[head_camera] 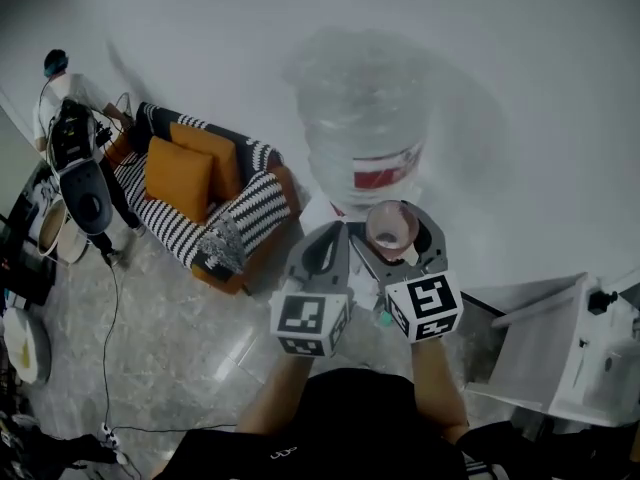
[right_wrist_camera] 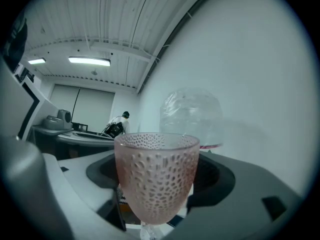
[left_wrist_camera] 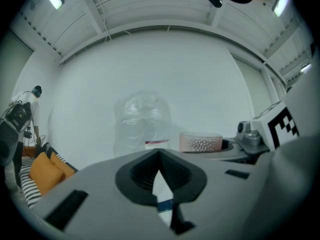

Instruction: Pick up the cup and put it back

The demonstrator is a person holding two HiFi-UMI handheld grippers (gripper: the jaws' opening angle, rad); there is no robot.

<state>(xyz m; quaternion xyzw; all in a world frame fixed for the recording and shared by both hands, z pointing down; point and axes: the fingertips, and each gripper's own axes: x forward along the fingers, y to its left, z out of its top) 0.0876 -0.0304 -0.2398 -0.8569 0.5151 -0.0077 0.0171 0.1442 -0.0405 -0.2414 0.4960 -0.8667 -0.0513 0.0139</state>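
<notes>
Both forearms reached forward from the near edge of the head view, the left forearm [head_camera: 268, 410] and the right forearm [head_camera: 440, 383] close together and roughly parallel. The left gripper [head_camera: 326, 238] pointed away from the person with its jaws drawn together, tips meeting and nothing between them, as its own view confirmed [left_wrist_camera: 159, 159]. Just to its right, almost touching it, the right gripper [head_camera: 393, 220] was held level beside it with its jaws wide around the cup [right_wrist_camera: 156, 176], clamping it upright low on the bowl. Each gripper's marker cube sat at its near end, the left cube [head_camera: 310, 319] and the right cube [head_camera: 424, 306] side by side.
</notes>
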